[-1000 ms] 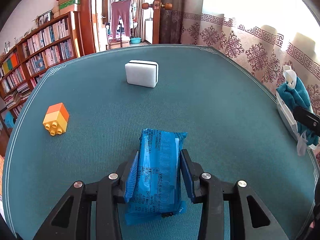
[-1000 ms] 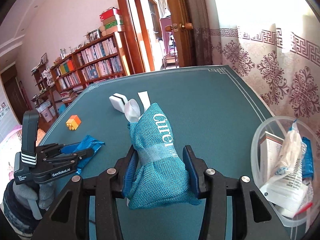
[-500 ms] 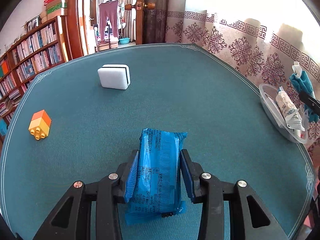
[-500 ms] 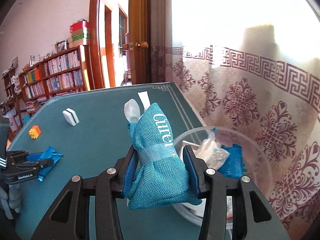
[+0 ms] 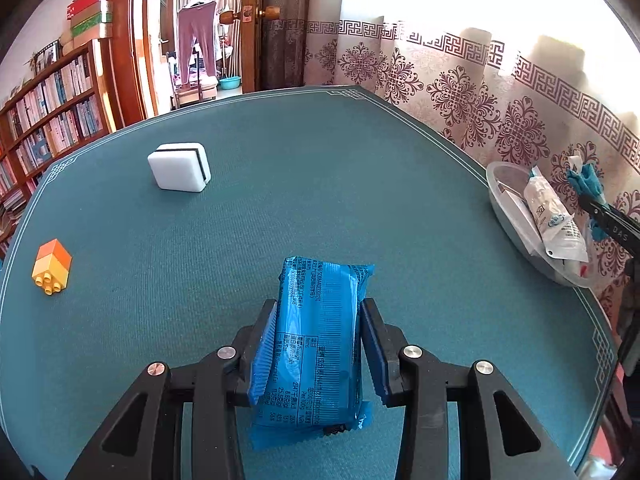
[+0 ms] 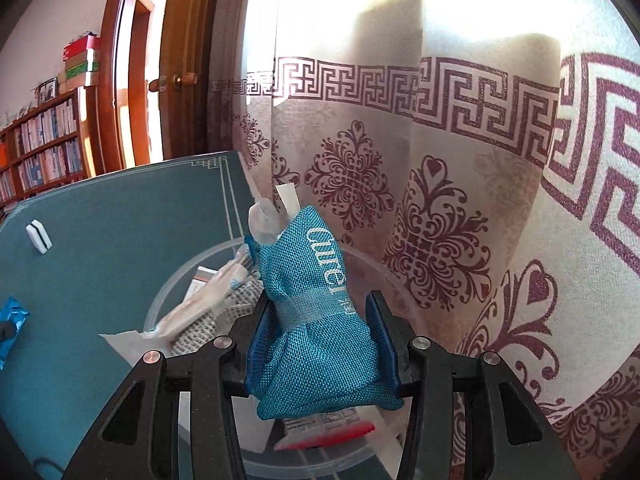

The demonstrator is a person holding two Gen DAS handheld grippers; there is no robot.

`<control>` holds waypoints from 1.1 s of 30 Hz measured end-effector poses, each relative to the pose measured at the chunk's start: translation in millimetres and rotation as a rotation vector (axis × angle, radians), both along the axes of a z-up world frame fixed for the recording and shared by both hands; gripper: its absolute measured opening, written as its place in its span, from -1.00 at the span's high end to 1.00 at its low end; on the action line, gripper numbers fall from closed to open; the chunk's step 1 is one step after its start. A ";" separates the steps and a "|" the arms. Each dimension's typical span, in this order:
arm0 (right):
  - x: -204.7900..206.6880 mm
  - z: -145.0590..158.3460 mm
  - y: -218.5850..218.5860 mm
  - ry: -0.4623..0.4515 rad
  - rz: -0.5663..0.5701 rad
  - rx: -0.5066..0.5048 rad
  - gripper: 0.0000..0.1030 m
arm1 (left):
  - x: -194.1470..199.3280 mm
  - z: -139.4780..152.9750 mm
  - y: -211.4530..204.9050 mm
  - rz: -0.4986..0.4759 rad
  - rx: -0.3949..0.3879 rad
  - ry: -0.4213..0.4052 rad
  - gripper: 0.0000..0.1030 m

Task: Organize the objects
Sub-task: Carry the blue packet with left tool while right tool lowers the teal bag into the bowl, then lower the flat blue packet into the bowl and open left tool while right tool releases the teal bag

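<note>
My left gripper (image 5: pixel 320 316) is shut on a blue snack packet (image 5: pixel 316 344) and holds it above the teal table (image 5: pixel 360 168). My right gripper (image 6: pixel 320 312) is shut on a teal mesh pouch (image 6: pixel 320 320) with white lettering and holds it over a clear plastic bin (image 6: pixel 168 296) at the table's right edge. The bin (image 5: pixel 504 204) holds several packets and a box. In the left wrist view the pouch (image 5: pixel 586 178) and right gripper show above the bin. A white block with a black stripe (image 5: pixel 179 167) and an orange-yellow toy brick (image 5: pixel 52 260) lie on the table.
A patterned curtain (image 6: pixel 440 200) hangs right behind the bin. A bookshelf (image 5: pixel 48 120) and an open wooden door (image 5: pixel 256 24) stand beyond the table's far side. The white block also shows in the right wrist view (image 6: pixel 39 236).
My right gripper has carried the pouch rightward from over the table to above the bin. My left gripper, still holding the packet, has turned a little to the right.
</note>
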State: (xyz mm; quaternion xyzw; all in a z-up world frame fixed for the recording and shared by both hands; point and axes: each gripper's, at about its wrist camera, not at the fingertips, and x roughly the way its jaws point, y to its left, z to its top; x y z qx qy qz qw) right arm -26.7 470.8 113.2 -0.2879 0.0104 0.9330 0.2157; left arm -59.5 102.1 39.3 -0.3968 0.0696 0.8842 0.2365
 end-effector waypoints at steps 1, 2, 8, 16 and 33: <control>-0.5 -1.6 4.1 -0.006 -0.010 0.005 0.09 | 0.4 0.1 3.1 -0.004 -0.001 0.000 0.17; -0.8 -3.3 7.5 -0.012 -0.017 0.009 0.09 | 0.8 0.3 6.1 -0.009 -0.001 0.000 0.17; -4.7 -11.6 19.5 -0.034 -0.026 0.019 0.08 | 3.5 2.8 24.5 -0.035 -0.008 0.002 0.17; -2.4 -12.9 23.9 -0.017 -0.004 -0.015 -0.03 | 9.9 11.2 48.8 -0.083 -0.027 0.022 0.17; 40.2 -0.8 -8.7 0.058 0.148 0.012 -0.03 | 25.0 46.0 134.9 -0.269 0.033 0.041 0.17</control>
